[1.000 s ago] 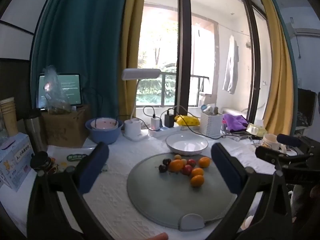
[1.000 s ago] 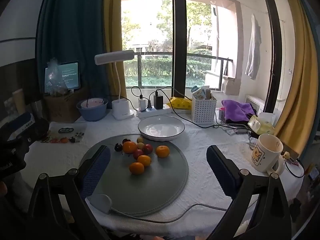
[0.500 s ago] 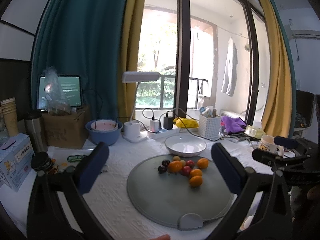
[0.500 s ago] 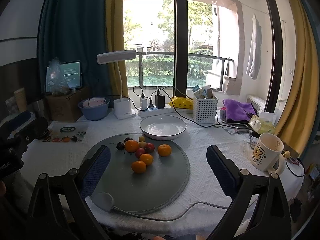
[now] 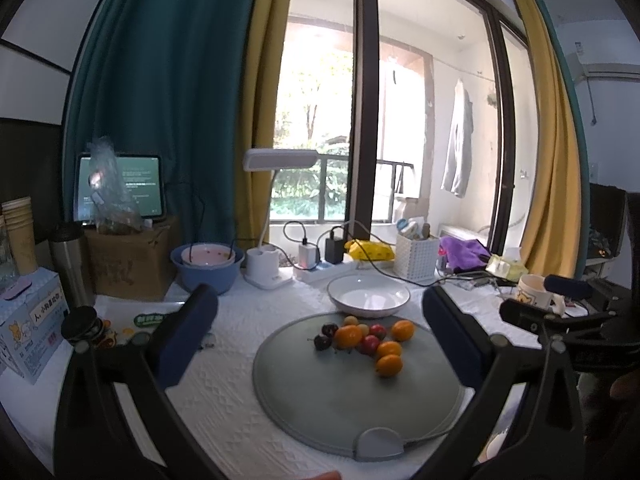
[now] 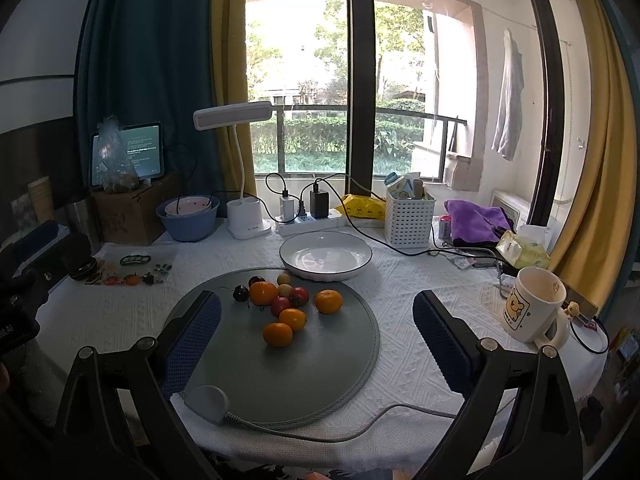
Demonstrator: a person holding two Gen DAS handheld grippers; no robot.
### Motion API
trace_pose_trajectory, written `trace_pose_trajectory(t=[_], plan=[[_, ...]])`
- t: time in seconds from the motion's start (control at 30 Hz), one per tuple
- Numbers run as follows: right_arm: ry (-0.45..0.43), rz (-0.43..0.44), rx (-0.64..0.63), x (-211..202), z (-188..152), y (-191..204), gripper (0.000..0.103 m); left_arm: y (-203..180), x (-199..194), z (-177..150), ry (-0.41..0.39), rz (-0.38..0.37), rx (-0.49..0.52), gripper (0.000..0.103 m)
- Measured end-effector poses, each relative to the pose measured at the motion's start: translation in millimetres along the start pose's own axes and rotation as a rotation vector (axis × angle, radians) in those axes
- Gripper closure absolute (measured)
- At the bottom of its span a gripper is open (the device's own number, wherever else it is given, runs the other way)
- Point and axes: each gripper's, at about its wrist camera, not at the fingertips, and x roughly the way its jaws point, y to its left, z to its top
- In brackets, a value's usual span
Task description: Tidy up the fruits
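A heap of small fruits [image 5: 362, 340] [image 6: 286, 304], several oranges, red plums and dark cherries, lies on a round grey mat [image 5: 320, 404] [image 6: 320, 372]. Just behind the mat stands an empty white plate [image 5: 368, 295] [image 6: 326, 256]. My left gripper [image 5: 320, 328] is open and hangs above the table in front of the mat, holding nothing. My right gripper [image 6: 316, 332] is open too, above the mat's near half, with the fruits a short way beyond its fingertips. The right gripper's body [image 5: 560, 320] shows at the right edge of the left wrist view.
A cartoon mug [image 6: 534, 310] stands at the right, a white basket [image 6: 408, 218] and a purple cloth [image 6: 478, 216] behind. A desk lamp [image 6: 246, 224], power strip [image 6: 308, 222] and blue bowl [image 6: 188, 216] line the back. The mat's cable [image 6: 360, 426] runs along the front edge.
Both grippers have tilted slightly upward and pulled back a little, so the table sits lower in both views. Nothing was grasped and the fruits have not moved.
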Motion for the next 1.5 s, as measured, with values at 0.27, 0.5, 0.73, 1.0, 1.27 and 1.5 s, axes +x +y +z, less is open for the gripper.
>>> trace_pose_trajectory(t=[0.27, 0.5, 0.73, 1.0, 1.27, 1.5], plan=[[0.0, 0.001, -0.001, -0.4, 0.4, 0.1, 0.004, 0.6, -2.2, 1.0, -0.005, -0.005, 0.0, 0.0], [-0.001, 0.001, 0.0, -0.9, 0.5, -0.2, 0.004, 1.0, -3.2, 2.0, -0.012, -0.008, -0.003, 0.0], [-0.002, 0.001, 0.0, -0.8, 0.1, -0.4, 0.004, 1.3, -5.6, 2.6, -0.021, -0.005, -0.005, 0.0], [-0.003, 0.001, 0.0, -1.5, 0.5, -0.6, 0.004, 3.0, -7.1, 3.6, -0.03, -0.009, -0.008, 0.0], [-0.003, 0.001, -0.002, -1.2, 0.3, 0.0, 0.004, 3.5, -7.8, 2.9, -0.033, -0.009, -0.008, 0.0], [-0.001, -0.002, 0.0, -0.1, 1.0, -2.1, 0.004, 2.8, -3.9, 1.3, -0.023, -0.009, 0.006, 0.0]])
